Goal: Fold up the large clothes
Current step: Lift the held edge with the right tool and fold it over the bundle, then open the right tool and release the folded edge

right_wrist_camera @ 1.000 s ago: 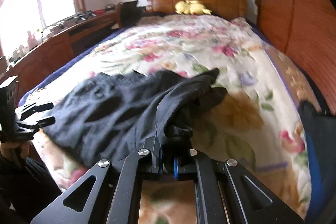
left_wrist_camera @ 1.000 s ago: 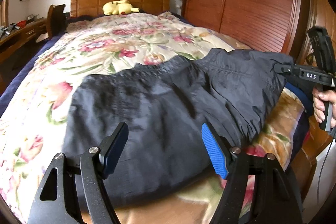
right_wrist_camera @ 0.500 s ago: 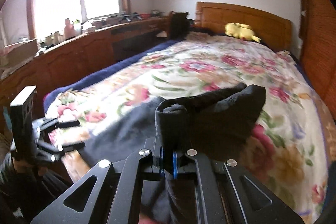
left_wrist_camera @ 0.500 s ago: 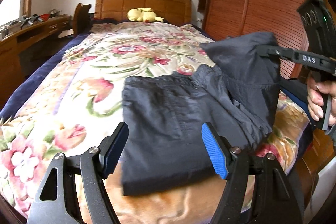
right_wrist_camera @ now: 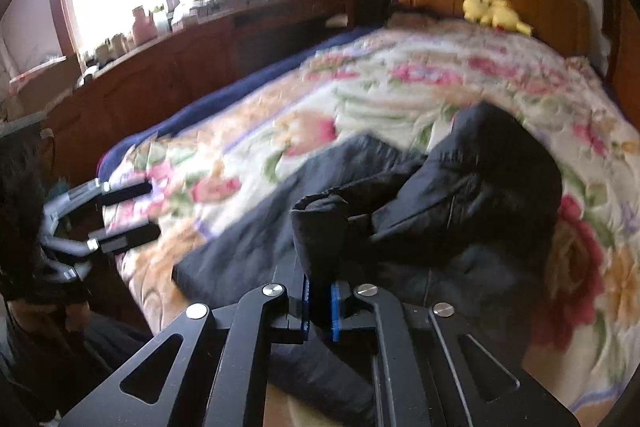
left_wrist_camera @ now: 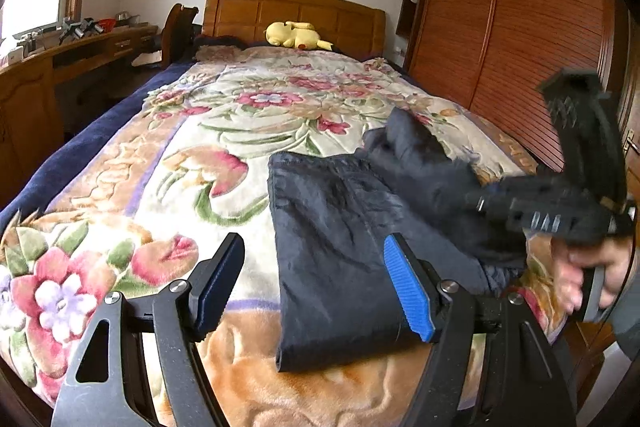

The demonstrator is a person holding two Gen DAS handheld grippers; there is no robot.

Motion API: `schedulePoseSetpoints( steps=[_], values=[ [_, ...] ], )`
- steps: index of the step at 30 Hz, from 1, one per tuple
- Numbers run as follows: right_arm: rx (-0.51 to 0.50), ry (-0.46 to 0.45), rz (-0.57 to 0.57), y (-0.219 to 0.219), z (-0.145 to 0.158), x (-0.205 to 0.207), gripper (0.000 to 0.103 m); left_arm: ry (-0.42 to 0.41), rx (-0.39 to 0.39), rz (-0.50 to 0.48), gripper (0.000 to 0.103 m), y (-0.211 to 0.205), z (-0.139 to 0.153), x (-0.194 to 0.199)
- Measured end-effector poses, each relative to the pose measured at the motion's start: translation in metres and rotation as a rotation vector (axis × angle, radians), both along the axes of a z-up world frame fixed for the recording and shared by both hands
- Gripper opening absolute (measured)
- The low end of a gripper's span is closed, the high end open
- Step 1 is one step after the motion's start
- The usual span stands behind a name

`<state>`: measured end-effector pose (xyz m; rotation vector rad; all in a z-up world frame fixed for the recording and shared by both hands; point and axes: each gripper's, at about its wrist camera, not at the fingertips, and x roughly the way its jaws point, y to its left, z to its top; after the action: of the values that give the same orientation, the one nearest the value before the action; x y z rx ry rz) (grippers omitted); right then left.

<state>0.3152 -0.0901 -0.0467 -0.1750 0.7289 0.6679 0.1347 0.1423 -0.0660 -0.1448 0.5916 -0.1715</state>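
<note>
Dark trousers [left_wrist_camera: 340, 259] now doubled leftward; right gripper [right_wrist_camera: 319, 311] clamped, left gripper [left_wrist_camera: 316, 291] apart.

Ahead of my left claw [left_wrist_camera: 314, 287] the floral blanket [left_wrist_camera: 224, 131] lies bare up to the yellow plush toy [left_wrist_camera: 296, 35] at the headboard [left_wrist_camera: 292, 13]. The dark garment [left_wrist_camera: 340, 247] heaps up toward my right claw [right_wrist_camera: 319, 309]. A wardrobe [left_wrist_camera: 516, 39] walls the right side; a tabletop [right_wrist_camera: 192, 35] borders the left.
</note>
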Motion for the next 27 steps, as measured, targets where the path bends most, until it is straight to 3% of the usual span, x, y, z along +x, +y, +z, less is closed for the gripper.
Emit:
schedulePoseSetpoints(
  steps=[3,5,7,13,22,27],
  values=[
    [-0.011,0.026,0.022,0.005,0.001,0.005,0.024,0.002,-0.001,-0.007,0.073,-0.004,0.001,0.004],
    [-0.022,0.023,0.037,0.003,0.010,-0.001,0.040,0.006,-0.003,-0.014,0.073,-0.009,0.001,0.009],
    [-0.033,-0.026,0.032,-0.007,0.023,-0.012,0.044,0.009,-0.007,-0.025,0.073,-0.016,0.001,0.014],
    [-0.158,-0.180,-0.081,-0.044,0.034,-0.043,0.045,-0.015,-0.031,-0.070,0.073,-0.042,0.009,0.026],
    [-0.176,-0.128,-0.219,-0.107,0.012,-0.034,0.045,-0.074,-0.062,-0.156,0.073,-0.098,0.026,0.047],
    [-0.170,-0.100,-0.269,-0.132,0.002,-0.042,0.045,-0.022,-0.036,-0.146,0.073,-0.118,0.017,0.067]
  ],
)
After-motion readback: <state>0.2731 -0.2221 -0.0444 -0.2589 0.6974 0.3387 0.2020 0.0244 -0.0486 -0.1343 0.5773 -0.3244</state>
